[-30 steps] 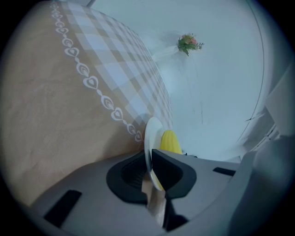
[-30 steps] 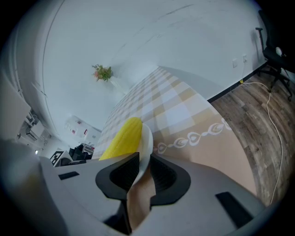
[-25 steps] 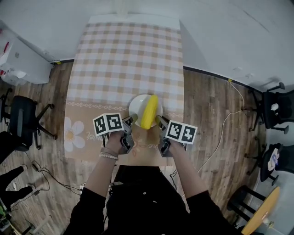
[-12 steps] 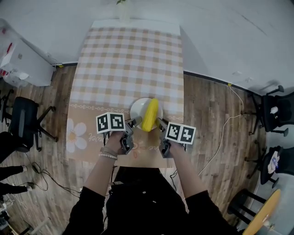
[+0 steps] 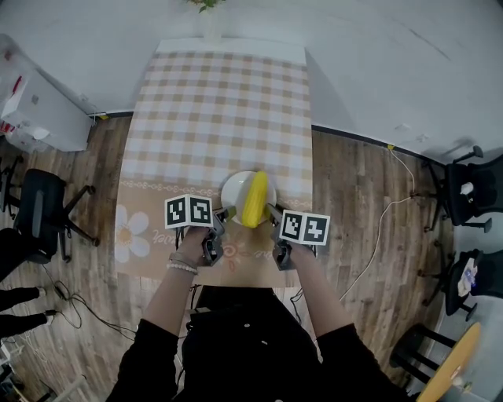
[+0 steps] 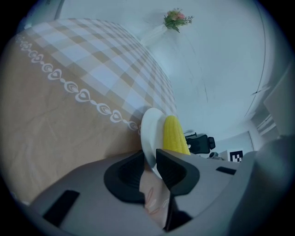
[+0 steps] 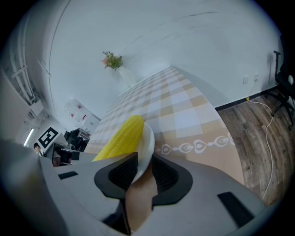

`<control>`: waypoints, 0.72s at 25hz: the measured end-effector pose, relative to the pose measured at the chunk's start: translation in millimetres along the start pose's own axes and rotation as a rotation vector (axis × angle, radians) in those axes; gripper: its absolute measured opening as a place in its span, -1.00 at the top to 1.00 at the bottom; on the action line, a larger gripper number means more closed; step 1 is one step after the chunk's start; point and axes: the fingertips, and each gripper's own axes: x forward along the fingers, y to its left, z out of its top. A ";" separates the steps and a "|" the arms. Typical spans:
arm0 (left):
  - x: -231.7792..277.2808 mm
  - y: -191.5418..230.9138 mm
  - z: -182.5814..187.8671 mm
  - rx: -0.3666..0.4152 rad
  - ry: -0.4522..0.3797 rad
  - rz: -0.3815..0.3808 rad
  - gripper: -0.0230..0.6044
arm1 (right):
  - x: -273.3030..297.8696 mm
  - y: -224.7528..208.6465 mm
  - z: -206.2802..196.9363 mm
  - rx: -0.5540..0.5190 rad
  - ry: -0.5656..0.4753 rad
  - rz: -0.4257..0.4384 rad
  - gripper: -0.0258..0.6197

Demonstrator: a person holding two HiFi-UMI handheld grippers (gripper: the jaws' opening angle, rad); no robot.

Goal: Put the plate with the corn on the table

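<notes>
A white plate [image 5: 233,191] with a yellow corn cob [image 5: 255,199] lies over the near part of the checked table [image 5: 220,102]. Whether it rests on the cloth I cannot tell. My left gripper [image 5: 222,213] is at the plate's left rim. Its jaws have just been closing, and the rim [image 6: 150,131] stands between them with a gap at the outer pad. The corn [image 6: 174,136] shows just beyond. My right gripper [image 5: 275,213] is at the right rim. In the right gripper view both pads [image 7: 126,173] press on the plate [image 7: 147,140] beside the corn [image 7: 120,138].
A vase with flowers [image 5: 206,8] stands at the table's far end. A white cabinet [image 5: 39,110] and a black office chair [image 5: 39,212] are on the left. More chairs [image 5: 471,184] and a floor cable [image 5: 393,196] are on the right.
The left gripper's jaws spread off the plate's rim and have come partly back around it. Both hands and the plate have hardly moved.
</notes>
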 end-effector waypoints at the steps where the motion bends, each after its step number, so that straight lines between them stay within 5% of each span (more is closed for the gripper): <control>1: -2.6 3.0 0.7 0.000 -0.001 -0.003 0.63 | 1.7 3.2 -1.1 -0.013 -0.002 -0.002 0.53; 11: 4.3 1.4 35.3 0.005 0.012 0.001 0.67 | 7.2 -10.3 35.6 -0.092 0.005 -0.044 0.50; 18: -7.8 -0.2 -7.9 0.020 -0.006 -0.021 0.65 | -8.7 -1.8 -5.2 -0.195 0.025 -0.063 0.64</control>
